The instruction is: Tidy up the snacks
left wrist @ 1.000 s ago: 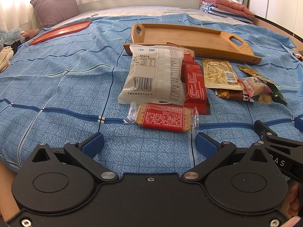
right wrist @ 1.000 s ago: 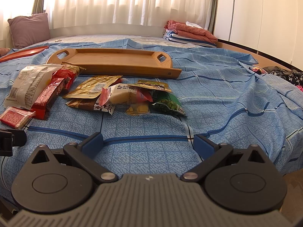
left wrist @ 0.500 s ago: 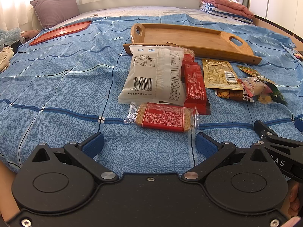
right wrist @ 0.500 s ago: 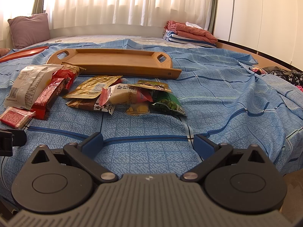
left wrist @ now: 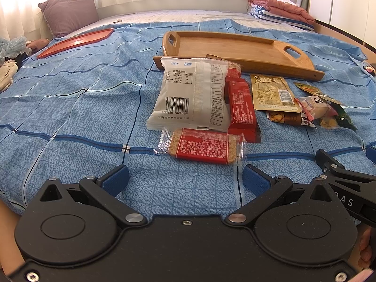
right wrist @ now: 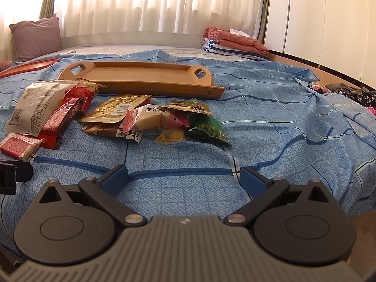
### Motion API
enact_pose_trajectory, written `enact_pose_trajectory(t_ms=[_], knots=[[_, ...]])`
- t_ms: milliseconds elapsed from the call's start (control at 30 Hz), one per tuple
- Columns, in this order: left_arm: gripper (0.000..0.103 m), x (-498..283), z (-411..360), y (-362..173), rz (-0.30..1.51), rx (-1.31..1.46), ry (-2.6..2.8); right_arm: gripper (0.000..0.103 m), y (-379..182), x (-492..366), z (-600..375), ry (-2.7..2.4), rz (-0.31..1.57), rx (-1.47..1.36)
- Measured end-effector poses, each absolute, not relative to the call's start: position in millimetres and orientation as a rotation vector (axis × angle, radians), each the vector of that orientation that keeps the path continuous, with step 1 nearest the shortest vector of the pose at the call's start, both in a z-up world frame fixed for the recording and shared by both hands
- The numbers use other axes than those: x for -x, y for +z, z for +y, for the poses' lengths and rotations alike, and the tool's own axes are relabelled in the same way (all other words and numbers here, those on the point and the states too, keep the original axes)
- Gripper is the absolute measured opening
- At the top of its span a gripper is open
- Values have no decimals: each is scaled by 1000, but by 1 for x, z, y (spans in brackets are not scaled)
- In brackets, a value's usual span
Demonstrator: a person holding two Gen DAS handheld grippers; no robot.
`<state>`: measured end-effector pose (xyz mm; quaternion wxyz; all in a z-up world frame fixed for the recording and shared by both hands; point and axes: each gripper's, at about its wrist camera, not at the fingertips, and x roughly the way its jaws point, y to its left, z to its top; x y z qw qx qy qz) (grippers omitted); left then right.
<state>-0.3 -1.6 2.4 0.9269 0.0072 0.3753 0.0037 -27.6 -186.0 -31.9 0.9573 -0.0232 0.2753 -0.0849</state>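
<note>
Several snack packs lie on the blue bedspread in front of a wooden tray [left wrist: 235, 47] [right wrist: 145, 75]. A red cracker pack [left wrist: 202, 146] [right wrist: 18, 145] is nearest, behind it a white bag [left wrist: 190, 96] [right wrist: 37, 105] and a red bar [left wrist: 242, 108] [right wrist: 61, 122]. To the right lie a gold pouch [left wrist: 272, 92] [right wrist: 117, 109], a white-and-red pack [right wrist: 152, 118] and a green pack [right wrist: 209, 130]. My left gripper [left wrist: 185, 178] is open, just short of the cracker pack. My right gripper [right wrist: 184, 179] is open over bare bedspread.
A red tray [left wrist: 77, 42] lies at the far left by a purple pillow [left wrist: 68, 11]. Folded blankets [right wrist: 232, 42] sit at the back right. The bed's edge drops off to the right, with dark clothes [right wrist: 352, 94] beyond it.
</note>
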Motion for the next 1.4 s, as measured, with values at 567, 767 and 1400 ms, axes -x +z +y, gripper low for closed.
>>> enact_pose_trajectory(t_ms=[567, 767, 1400], knots=[[103, 3, -1, 0, 727, -63, -20, 103, -34, 19, -174, -200, 548, 135], [103, 3, -1, 3, 703, -42, 11, 103, -29, 13, -184, -178, 574, 70], [99, -3, -4, 13, 616, -5, -58, 102, -21, 5, -207, -156, 507, 25]])
